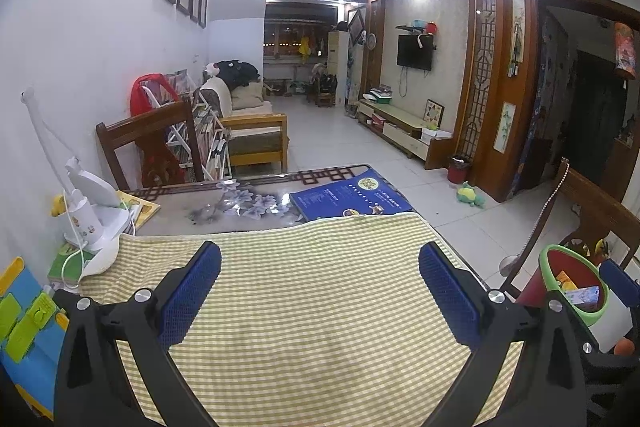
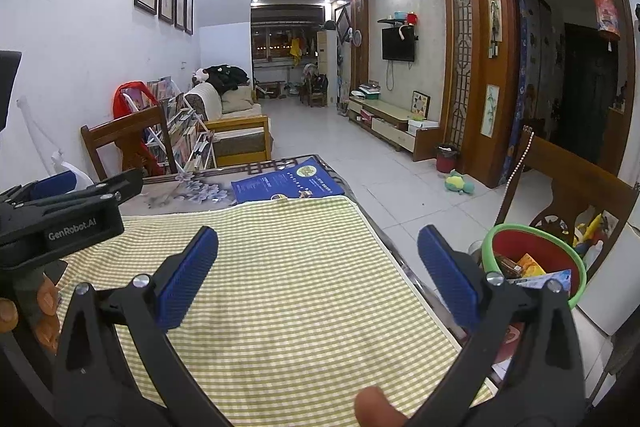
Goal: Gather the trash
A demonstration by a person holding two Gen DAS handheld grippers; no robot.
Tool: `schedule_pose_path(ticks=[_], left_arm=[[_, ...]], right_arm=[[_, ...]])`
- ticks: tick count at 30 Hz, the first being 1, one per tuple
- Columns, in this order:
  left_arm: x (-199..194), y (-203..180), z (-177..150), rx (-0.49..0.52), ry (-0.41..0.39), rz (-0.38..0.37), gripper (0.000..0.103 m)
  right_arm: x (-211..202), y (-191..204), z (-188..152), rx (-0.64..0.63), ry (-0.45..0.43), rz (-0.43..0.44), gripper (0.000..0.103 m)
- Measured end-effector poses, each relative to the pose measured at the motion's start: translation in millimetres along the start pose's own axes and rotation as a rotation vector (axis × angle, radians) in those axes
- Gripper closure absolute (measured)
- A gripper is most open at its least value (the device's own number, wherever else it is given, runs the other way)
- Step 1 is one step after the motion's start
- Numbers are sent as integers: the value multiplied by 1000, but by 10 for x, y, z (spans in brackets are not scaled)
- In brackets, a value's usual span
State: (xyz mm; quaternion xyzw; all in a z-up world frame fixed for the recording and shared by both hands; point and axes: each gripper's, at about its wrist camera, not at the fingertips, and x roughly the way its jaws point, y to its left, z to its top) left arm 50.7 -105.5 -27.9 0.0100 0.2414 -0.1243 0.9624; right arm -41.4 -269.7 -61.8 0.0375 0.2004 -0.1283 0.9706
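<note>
Left tool held with blue pads spread wide apart, nothing between them, poised above the yellow checked cloth covering the near part of the worktop. Right tool likewise spread wide and empty over the same cloth.

Trash bin, red inside with a green rim, standing off the right edge of the worktop, just beside the right tool's outer finger and lower than it. Wrappers and small cartons lying inside the bin. From the left wrist view, same bin at far right, beyond the left tool's right finger.

Blue booklet lying flat past the far edge of the cloth. White desk lamp at the worktop's left side, near the wall.
</note>
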Motion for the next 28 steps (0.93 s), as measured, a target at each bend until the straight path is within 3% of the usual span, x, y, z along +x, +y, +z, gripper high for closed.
schedule_pose_path(ticks=[18, 21, 24, 28], left_arm=[[145, 54, -87, -13, 34, -38, 8], [237, 123, -147, -18, 47, 13, 8], [431, 306, -289, -24, 120, 23, 8], [695, 743, -726, -22, 234, 168, 8]], right_arm=[[261, 20, -119, -14, 75, 19, 5], [422, 21, -206, -13, 121, 32, 5], [707, -4, -380, -21, 197, 36, 5], [1201, -103, -666, -24, 290, 26, 5]])
